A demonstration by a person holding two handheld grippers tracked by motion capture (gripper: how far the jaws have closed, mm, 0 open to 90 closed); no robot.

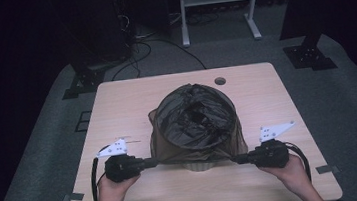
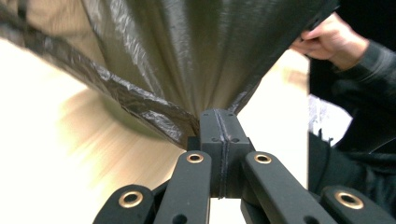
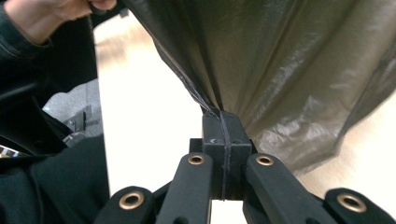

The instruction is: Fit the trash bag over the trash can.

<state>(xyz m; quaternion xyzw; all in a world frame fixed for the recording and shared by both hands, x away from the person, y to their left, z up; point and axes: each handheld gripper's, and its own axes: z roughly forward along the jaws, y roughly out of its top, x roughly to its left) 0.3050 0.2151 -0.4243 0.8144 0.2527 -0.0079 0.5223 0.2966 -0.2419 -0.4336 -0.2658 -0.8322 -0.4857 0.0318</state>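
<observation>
Looking down, I saw a pale wooden bench (image 1: pixel 130 93) on grey carpet in a dark room. At its middle stood a bin (image 1: pixel 199 165) lined with a dark plastic bag (image 1: pixel 196 121) — mouth open, film crumpled inside. My left gripper (image 1: pixel 154 161) had its fingers pinched shut on the bag's left edge, my right gripper (image 1: pixel 236 159) likewise on the right edge. Bare bench lay open along the near edge.
</observation>
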